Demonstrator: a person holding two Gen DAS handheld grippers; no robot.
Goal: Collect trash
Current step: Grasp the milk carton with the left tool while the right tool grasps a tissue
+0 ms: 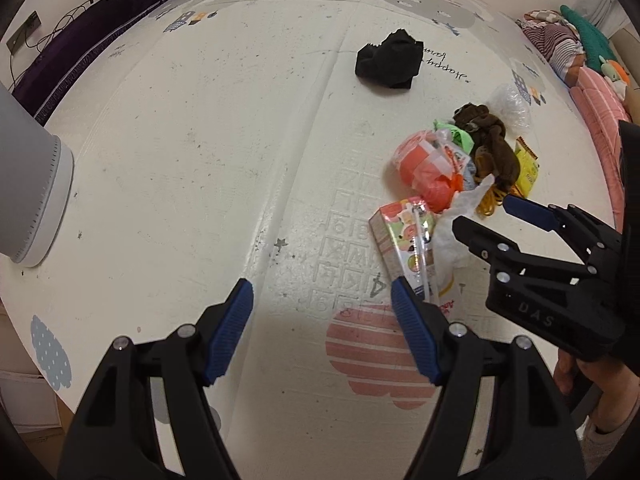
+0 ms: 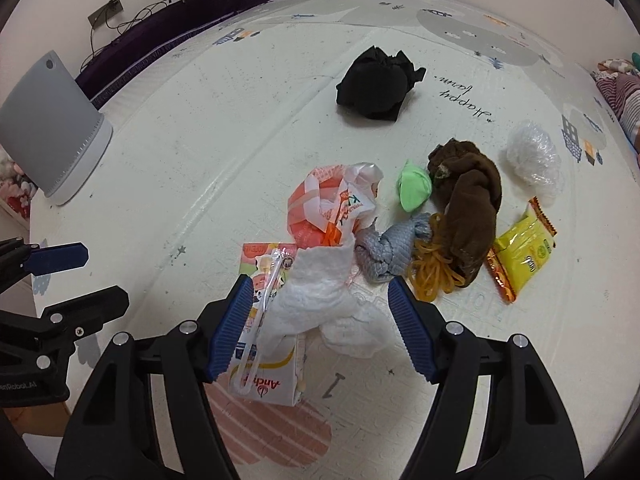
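On the floor mat the rubbish is gathered in one loose heap, over which the right gripper is held wide open and empty, bracketing a crumpled tissue, while the left gripper, likewise open, is kept beside it.

We are in a home, likely a child's playroom: a cartoon-printed play mat covers the floor, with a grey air purifier at its edge, and bedding with plush toys piled opposite.
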